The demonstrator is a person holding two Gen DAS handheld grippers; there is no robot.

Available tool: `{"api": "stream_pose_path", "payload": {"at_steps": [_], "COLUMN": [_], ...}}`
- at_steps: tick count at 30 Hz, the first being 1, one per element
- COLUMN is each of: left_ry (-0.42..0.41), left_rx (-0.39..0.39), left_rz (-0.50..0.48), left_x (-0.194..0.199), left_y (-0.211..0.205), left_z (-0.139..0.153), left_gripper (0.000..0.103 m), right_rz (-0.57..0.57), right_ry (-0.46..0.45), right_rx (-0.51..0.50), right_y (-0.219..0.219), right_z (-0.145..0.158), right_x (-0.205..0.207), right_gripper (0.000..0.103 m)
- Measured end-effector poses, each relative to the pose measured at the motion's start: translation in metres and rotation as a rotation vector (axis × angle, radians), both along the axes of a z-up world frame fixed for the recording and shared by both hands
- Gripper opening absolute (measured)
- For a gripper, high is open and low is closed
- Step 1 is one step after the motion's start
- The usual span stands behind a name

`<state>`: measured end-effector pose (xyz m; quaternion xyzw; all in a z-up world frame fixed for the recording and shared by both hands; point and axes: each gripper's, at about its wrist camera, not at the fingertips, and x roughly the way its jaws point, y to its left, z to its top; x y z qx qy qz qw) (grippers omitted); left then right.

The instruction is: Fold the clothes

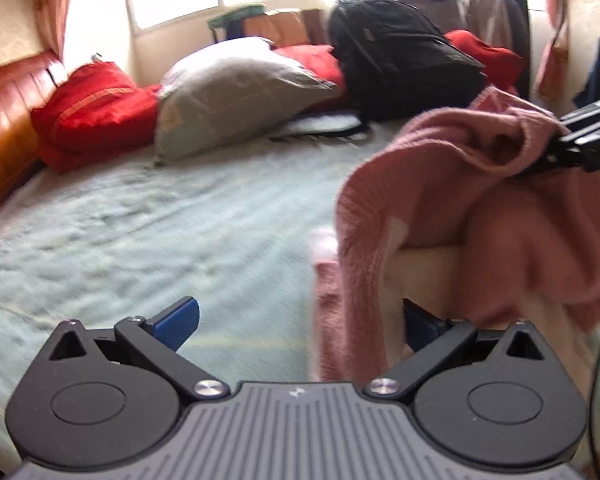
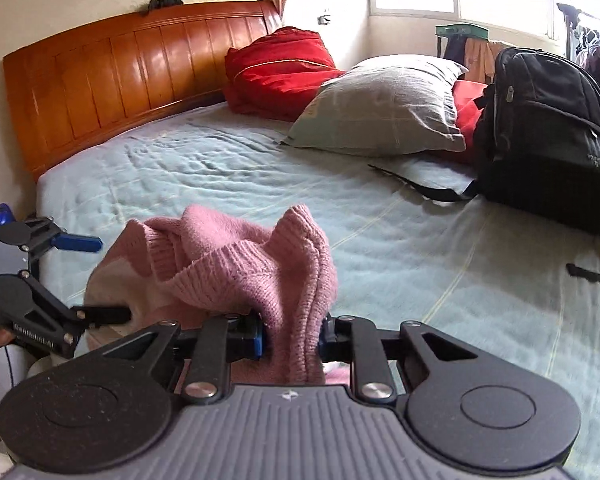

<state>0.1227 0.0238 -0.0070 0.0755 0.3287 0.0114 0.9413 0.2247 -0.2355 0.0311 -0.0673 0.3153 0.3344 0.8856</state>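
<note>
Pink sweater (image 2: 252,264): ribbed knit, fuzzy and matt. Headboard (image 2: 112,68): glossy varnished wood; bed sheet (image 2: 260,168): matt, lightly wrinkled pale green cloth. Right gripper (image 2: 292,334): matt black plastic with bright metal pivot screws; backpack (image 2: 548,132): black woven fabric.

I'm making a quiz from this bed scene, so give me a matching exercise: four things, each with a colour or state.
Things:
1. sweater
2. backpack
3. left gripper
4. headboard

Colour or state:
A. open
B. orange-brown wood
C. pink, clamped by the right gripper
D. black, standing on the bed

Pairs: 1-C, 2-D, 3-A, 4-B
</note>
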Motion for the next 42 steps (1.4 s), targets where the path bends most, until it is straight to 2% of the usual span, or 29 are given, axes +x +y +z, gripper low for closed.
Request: {"api": "stream_pose_path", "payload": {"at_steps": [4,7,12,17,28,35,38,40,42], "left_ry": [-0.039,-0.054,-0.093,-0.094,-0.074,-0.045,-0.037,-0.032,-0.026], "left_rx": [0.052,0.056,-0.014,-0.037,-0.079,-0.086,-0.100,-0.105,-0.108], "left_rz": [0.042,0.052,0.018,0.011,0.052,0.072,0.084,0.078,0.073], "left_x": [0.025,0.041,0.044,0.037,0.035,0.036,0.034,0.034,0.034], "left_y": [0.004,0.006,0.007,0.011,0.031,0.041,0.045,0.045,0.044], "left_z": [0.013,0.023,0.036,0.037,0.030,0.021,0.017,0.015,0.013], "left_gripper": [0.102,0.102,0.102,0.102,0.102,0.102,0.102,0.102,0.102], "right_rz": [-0.026,-0.054,-0.072,-0.107,-0.309,-0.428,-0.504,-0.519,-0.508], "right_ry": [0.018,0.048,0.077,0.101,0.177,0.230,0.283,0.330,0.345], "right_rx": [0.007,0.014,-0.029,-0.078,-0.178,-0.236,-0.240,-0.227,-0.212], "right_y": [-0.004,-0.006,0.001,0.007,-0.006,-0.012,-0.027,-0.036,-0.041], "right_z": [0.003,0.006,0.011,0.010,-0.020,-0.053,-0.063,-0.070,-0.070], "right_x": [0.026,0.052,0.097,0.141,0.229,0.262,0.275,0.279,0.273], "right_gripper": [0.025,0.025,0.024,0.024,0.023,0.023,0.023,0.024,0.038]}}
